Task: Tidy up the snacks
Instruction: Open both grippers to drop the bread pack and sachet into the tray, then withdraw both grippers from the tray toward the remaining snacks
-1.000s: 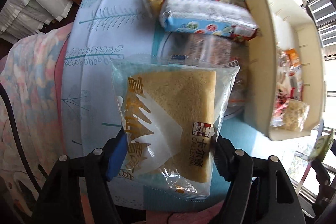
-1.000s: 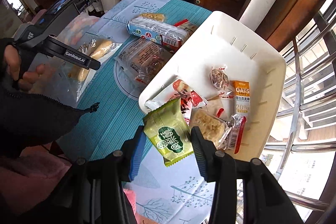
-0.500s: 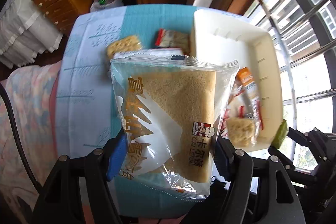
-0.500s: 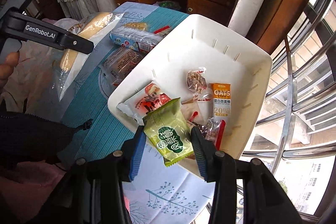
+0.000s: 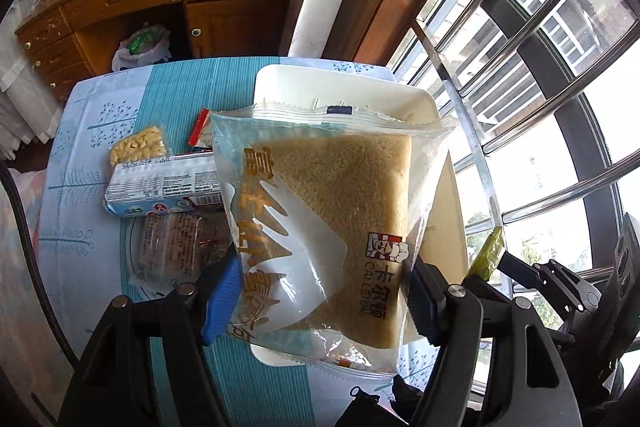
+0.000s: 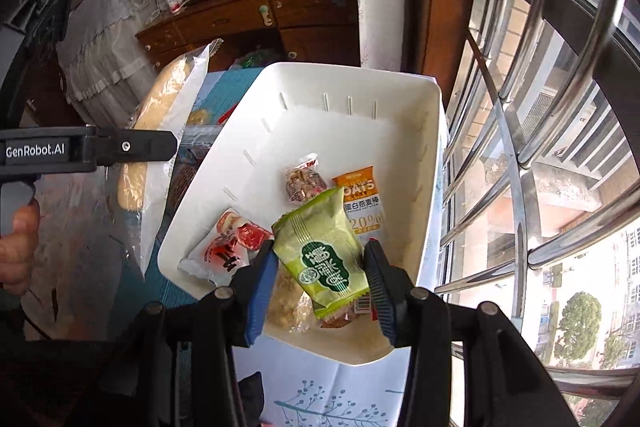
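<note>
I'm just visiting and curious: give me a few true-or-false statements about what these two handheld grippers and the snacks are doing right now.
1. The left gripper holds a bagged slice of cake. True.
2. The right gripper is empty. False: it grips a green snack packet.
3. The white bin holds no snacks yet. False: an orange oats bar and other packets lie in it.
4. The green packet hangs above the bin. True.
5. A blue biscuit pack lies on the tablecloth, outside the bin. True.
</note>
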`<action>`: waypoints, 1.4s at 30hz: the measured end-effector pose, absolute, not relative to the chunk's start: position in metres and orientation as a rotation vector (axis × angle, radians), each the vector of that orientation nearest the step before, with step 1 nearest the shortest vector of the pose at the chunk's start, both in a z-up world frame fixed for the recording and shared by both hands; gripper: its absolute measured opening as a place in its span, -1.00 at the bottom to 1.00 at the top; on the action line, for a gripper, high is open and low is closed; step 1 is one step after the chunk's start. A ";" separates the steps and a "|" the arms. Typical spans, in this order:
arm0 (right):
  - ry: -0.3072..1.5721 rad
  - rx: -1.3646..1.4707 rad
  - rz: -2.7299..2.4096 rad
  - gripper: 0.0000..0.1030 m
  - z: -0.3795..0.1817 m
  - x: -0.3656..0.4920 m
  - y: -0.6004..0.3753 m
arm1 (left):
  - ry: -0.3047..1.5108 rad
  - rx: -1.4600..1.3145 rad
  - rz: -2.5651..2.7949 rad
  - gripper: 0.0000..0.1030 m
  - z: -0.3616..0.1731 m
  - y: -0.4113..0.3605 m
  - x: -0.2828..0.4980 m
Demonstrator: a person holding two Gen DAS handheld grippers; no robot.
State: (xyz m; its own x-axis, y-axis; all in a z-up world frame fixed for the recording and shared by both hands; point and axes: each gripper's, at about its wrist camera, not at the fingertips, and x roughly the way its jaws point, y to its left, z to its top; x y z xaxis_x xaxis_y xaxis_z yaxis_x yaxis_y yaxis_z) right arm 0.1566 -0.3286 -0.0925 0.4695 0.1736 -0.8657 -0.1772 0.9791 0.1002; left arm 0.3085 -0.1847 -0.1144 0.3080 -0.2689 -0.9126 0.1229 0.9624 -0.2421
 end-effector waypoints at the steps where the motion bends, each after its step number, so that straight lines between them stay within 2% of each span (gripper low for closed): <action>1: 1.051 0.008 0.211 -0.12 -0.091 0.156 -0.331 | 1.232 -0.132 -0.264 0.38 -0.114 -0.188 0.309; 4: 1.026 0.045 0.219 -0.09 -0.089 0.157 -0.338 | 1.238 -0.122 -0.247 0.44 -0.115 -0.189 0.312; 5: 1.022 0.055 0.226 -0.08 -0.089 0.158 -0.339 | 1.244 -0.124 -0.240 0.52 -0.115 -0.189 0.312; 6: 1.023 0.063 0.233 -0.05 -0.089 0.159 -0.340 | 1.245 -0.131 -0.241 0.67 -0.115 -0.189 0.313; 8: 1.027 0.066 0.236 0.05 -0.090 0.160 -0.340 | 1.226 -0.146 -0.245 0.74 -0.112 -0.187 0.311; 16: 1.039 0.093 0.218 0.19 -0.093 0.150 -0.331 | 1.192 -0.186 -0.218 0.76 -0.101 -0.165 0.301; 33: 1.139 0.311 0.153 0.19 -0.108 0.119 -0.302 | 1.109 -0.278 -0.110 0.76 -0.073 -0.082 0.252; 42: 1.160 0.294 0.079 0.19 -0.102 0.103 -0.266 | 1.080 -0.343 -0.141 0.76 -0.069 -0.034 0.224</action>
State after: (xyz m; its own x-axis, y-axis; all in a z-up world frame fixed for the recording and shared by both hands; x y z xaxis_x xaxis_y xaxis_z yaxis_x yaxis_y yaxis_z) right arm 0.1032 -0.2664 -0.1024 0.4017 0.2125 -0.8908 0.0899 0.9589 0.2692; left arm 0.2245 -0.0339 -0.0688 0.4686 -0.2782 -0.8385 -0.0539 0.9384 -0.3414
